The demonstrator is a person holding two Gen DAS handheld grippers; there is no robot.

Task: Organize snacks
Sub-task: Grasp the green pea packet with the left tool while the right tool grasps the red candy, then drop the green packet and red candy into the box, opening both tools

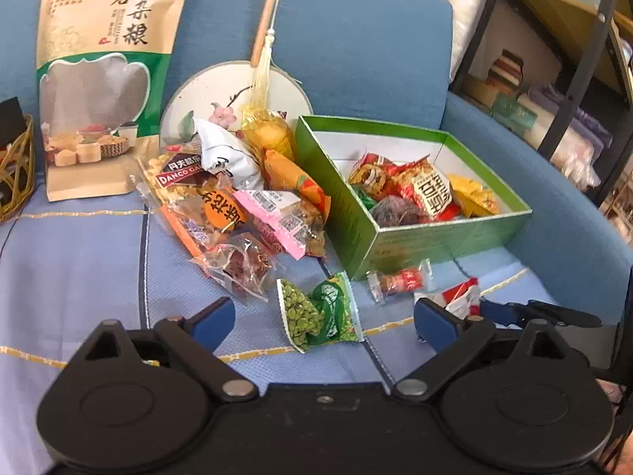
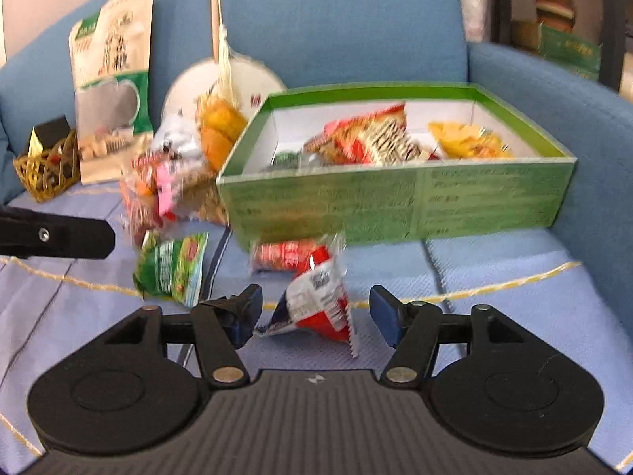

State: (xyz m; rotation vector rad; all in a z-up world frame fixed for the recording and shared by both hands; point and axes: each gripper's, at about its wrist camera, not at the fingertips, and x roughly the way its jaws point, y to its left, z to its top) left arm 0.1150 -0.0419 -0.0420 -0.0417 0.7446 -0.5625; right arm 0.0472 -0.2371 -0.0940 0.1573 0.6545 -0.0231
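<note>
Right tool (image 2: 315, 316) gaping around a red-and-white snack packet (image 2: 318, 303); left tool (image 1: 324, 316) spread wide over a green pea packet (image 1: 318, 312).
The red-and-white packet stands tilted at lower centre, long axis toward the green box (image 2: 395, 202).

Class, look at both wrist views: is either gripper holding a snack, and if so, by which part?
Nothing is held. The left gripper is open above the green pea packet. The right gripper is open around the red-and-white packet, fingers not touching it.
</note>
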